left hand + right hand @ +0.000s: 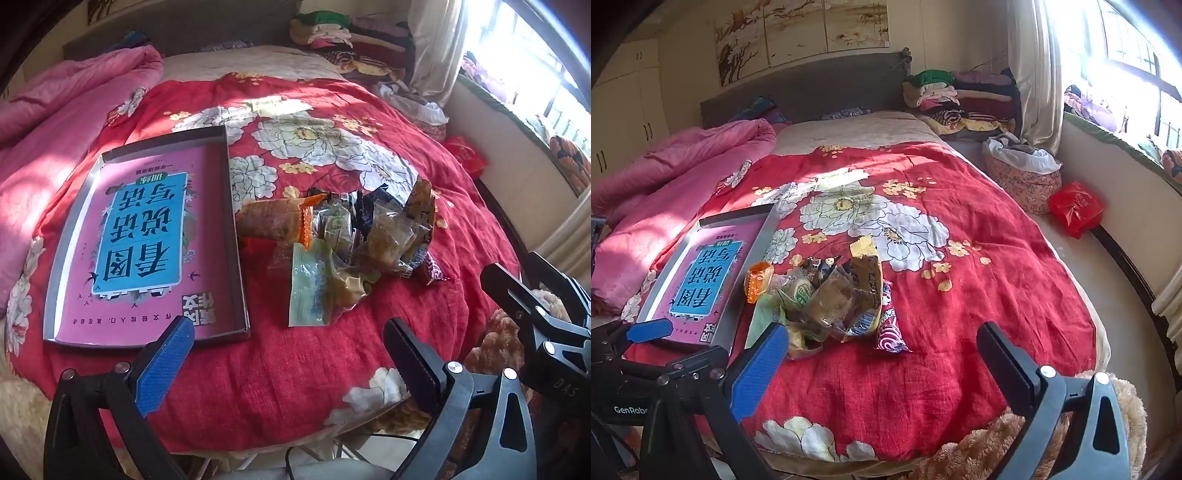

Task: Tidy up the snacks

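A red quilt printed with large white flowers [960, 295] covers the near part of the bed, with a crumpled pink duvet [676, 173] bunched along its far left. On the left of the quilt lies a shallow rectangular grey tray [236, 236], its pink-and-blue printed bottom bare: no snack lies inside it. Just right of the tray, touching its right wall or very nearly so, sits the loose heap of wrapped snacks [347, 240], all still on the quilt. Among them show a long orange-ended packet of biscuits [273, 218] at the heap's left, a pale green sachet [310, 291] on its near side, and a small pink-and-white swirl-patterned packet [888, 325] on its right edge.

By this evidence the sorting has not started; every piece remains to be moved, presumably into the tray.

The left gripper [288, 354] hovers near the quilt's front edge, its jaws wide apart and holding nothing. The right gripper [882, 354] hangs just right of it, near the heap, jaws likewise spread and holding nothing.
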Tool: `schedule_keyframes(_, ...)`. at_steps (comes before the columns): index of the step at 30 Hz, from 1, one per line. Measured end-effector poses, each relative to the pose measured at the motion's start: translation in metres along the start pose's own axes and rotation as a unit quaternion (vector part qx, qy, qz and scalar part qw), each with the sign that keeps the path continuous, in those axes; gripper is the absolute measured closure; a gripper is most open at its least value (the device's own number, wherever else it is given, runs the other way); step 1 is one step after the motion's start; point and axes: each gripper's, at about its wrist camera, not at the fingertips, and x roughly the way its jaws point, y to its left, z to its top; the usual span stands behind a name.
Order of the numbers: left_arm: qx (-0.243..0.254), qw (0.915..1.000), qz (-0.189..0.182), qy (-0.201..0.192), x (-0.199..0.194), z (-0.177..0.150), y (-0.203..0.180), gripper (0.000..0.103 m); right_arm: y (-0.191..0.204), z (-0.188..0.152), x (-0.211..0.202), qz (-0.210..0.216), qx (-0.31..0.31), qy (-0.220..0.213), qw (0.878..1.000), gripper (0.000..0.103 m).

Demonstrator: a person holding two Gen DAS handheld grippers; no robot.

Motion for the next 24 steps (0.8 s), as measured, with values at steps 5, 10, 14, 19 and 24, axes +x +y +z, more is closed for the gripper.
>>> schedule_keyframes(5, -0.010, 0.9995, -0.030, 0.005, -0.008, 0.004, 0.006, 0.001, 0.006, 0.001, 0.002, 0.007, 0.001, -0.007, 1.000, 0.000)
schedule_keyframes(10, -0.012, 0.9996, -0.027, 0.003, -0.003, 0.003, 0.014, 0.001, 0.006, 0.002, -0.001, 0.011, -0.006, -0.005, 1.000, 0.000)
schedule_keyframes(14, -0.012, 0.9996, -0.027, 0.001, -0.003, 0.003, 0.016, 0.001, 0.007, 0.001, -0.002, 0.010, -0.010, -0.006, 1.000, 0.000)
schedule_keyframes(19, -0.011, 0.9996, -0.024, -0.001, -0.005, 0.003, 0.014, 0.001, 0.007, 0.000, -0.001, 0.009, -0.011, -0.005, 1.000, 0.000)
schedule_keyframes(24, -0.010, 0.9997, -0.024, -0.003, -0.007, 0.004, 0.014, 0.001, 0.007, 0.000, -0.001, 0.010, -0.012, -0.005, 1.000, 0.000)
